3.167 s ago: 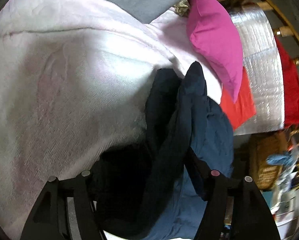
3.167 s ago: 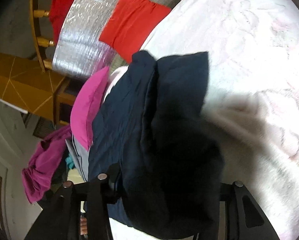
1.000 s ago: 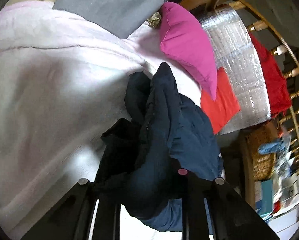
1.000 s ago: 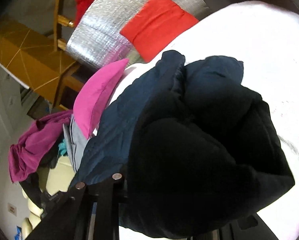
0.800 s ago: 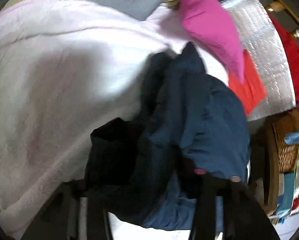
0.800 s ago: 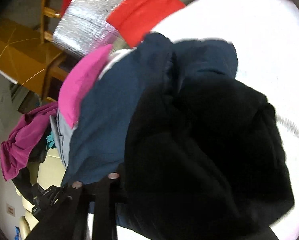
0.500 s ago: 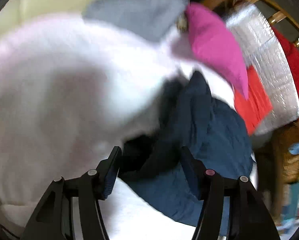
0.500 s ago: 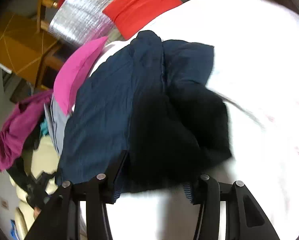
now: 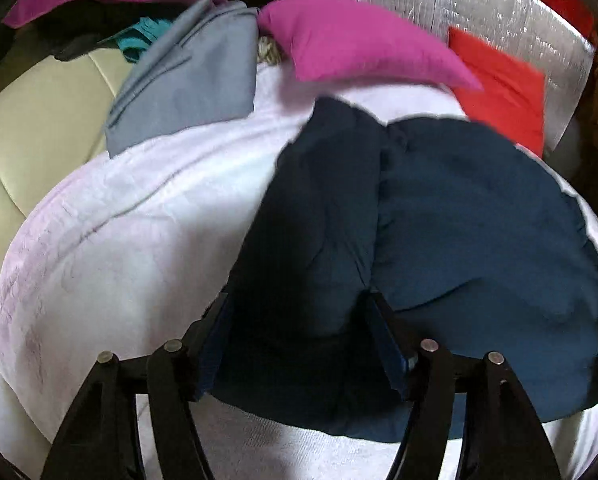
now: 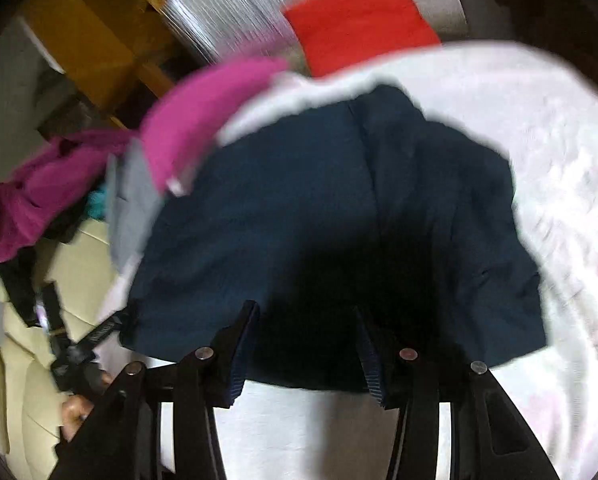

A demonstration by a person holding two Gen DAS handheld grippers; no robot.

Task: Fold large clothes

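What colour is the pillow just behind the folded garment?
Magenta pink; the pillow shows best in the left wrist view.

A pale pink fleecy blanket point(image 9: 111, 248) spreads wide across the soft surface, brightly lit at its middle. To the left sits a cream leather sofa point(image 9: 31, 128), its cushions seamed. Behind, a crinkled silver foil sheet point(image 9: 499, 12) stands upright, with a flat red cushion point(image 9: 503, 88) leaning on it. A magenta pillow point(image 9: 359, 48) lies at the blanket's far edge, beside a folded grey cloth point(image 9: 187, 84). In the right wrist view, blurred, yellow-brown wooden furniture point(image 10: 87, 36) rises at the upper left by a grey wall point(image 10: 7, 92).
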